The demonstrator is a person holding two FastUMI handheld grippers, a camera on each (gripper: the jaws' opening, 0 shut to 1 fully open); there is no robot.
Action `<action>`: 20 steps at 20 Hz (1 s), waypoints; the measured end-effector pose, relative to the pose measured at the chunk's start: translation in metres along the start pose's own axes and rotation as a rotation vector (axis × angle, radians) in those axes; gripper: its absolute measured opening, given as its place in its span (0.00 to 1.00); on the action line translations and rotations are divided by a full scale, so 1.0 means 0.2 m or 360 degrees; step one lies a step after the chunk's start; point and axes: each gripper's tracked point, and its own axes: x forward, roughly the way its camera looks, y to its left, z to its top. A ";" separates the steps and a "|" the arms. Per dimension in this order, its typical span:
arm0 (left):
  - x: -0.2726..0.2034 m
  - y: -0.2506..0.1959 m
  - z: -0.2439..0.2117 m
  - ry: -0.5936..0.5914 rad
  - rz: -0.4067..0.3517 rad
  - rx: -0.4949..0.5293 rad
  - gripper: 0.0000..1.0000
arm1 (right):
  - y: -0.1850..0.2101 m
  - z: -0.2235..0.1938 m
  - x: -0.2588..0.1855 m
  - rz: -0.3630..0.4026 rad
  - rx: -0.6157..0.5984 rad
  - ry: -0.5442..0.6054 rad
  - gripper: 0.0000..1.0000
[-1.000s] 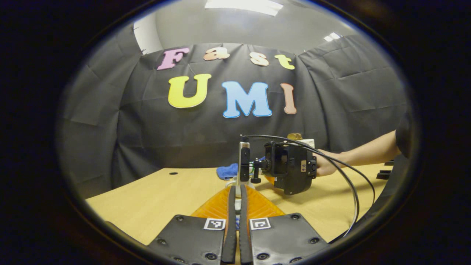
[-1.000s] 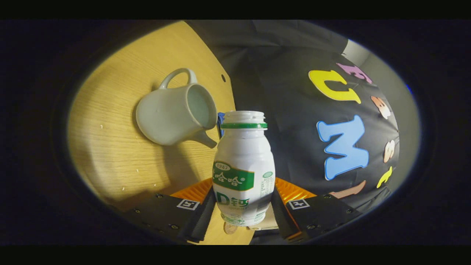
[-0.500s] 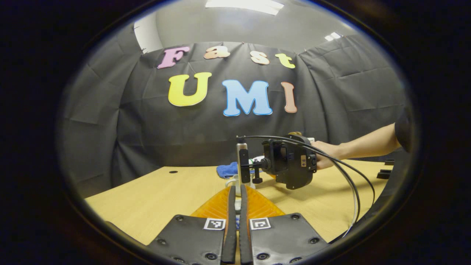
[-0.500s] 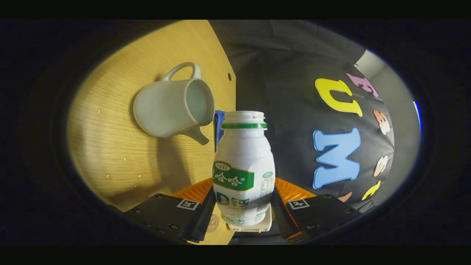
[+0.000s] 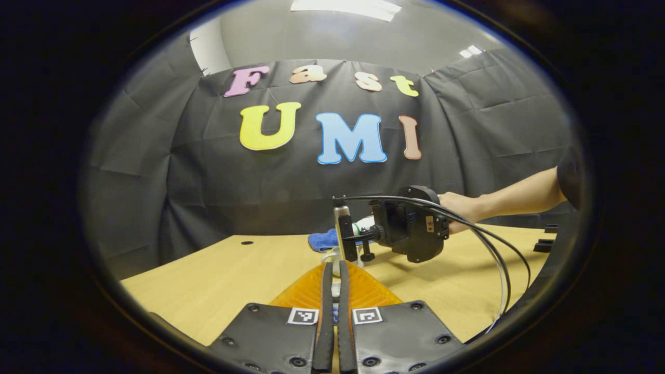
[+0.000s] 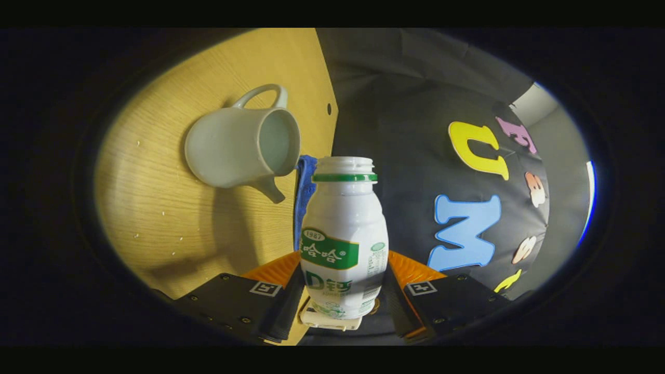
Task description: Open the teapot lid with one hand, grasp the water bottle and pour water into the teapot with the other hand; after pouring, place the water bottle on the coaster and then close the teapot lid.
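In the right gripper view my right gripper (image 6: 343, 278) is shut on a white water bottle (image 6: 343, 228) with a green label and a green ring at its neck. The bottle is held off the table, its mouth near the white teapot (image 6: 239, 150). The teapot stands open with no lid, its handle away from the bottle and its spout towards it. In the left gripper view my left gripper (image 5: 335, 267) is closed on a small white piece, apparently the teapot lid (image 5: 336, 285), mostly hidden. Just beyond its tips, part of the teapot (image 5: 330, 256) shows under the right gripper (image 5: 410, 228).
The wooden table (image 5: 223, 280) runs back to the black cloth wall. A blue cloth (image 5: 322, 240) lies behind the teapot, also seen as the blue cloth (image 6: 303, 192). A person's hand (image 5: 460, 208) and forearm reach in from the right. A pale flat object (image 6: 327, 319) shows below the bottle's base.
The right gripper with the bottle has risen and turned a little by the teapot. The left gripper has stayed in place, still closed.
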 end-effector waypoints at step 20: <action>-0.01 0.01 0.01 -0.0016 0.0001 0.0009 0.14 | -0.12 0.02 0.02 -0.0084 -0.0257 -0.0028 0.72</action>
